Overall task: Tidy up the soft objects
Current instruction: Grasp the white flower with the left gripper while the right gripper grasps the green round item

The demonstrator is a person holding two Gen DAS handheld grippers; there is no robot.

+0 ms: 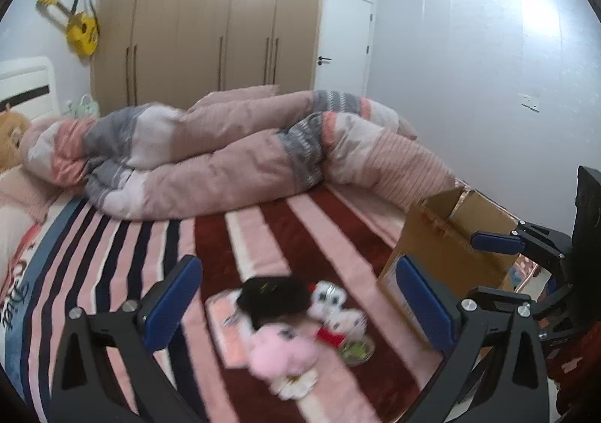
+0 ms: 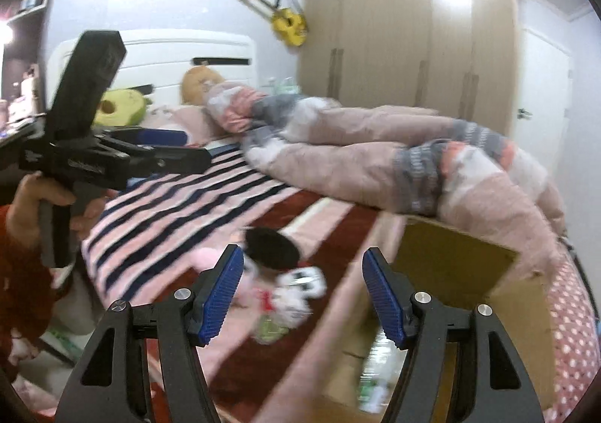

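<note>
— Toys (image 2: 278, 284) smeared by motion in the right wrist view; shapes past telling apart.
— Sharper from the left wrist, yet the pink one (image 1: 281, 351) still soft-edged, black one (image 1: 276, 297) hiding whatever lies beneath.
— Box (image 2: 458, 265) cut by the right finger (image 2: 387, 299); contents a green-white blur, perhaps bottles.
— Bear (image 1: 11, 141) clipped at the left edge. Hand (image 2: 41, 205) half cut off.

blanket (image 1: 157, 246): pink, navy, maroon stripes | quilt (image 1: 233, 145): dusty pink, grey patterned bands | box (image 1: 447, 235): brown | plush (image 1: 281, 351): pink | hat (image 1: 274, 297): black | guitar (image 1: 80, 27): yellow
</note>
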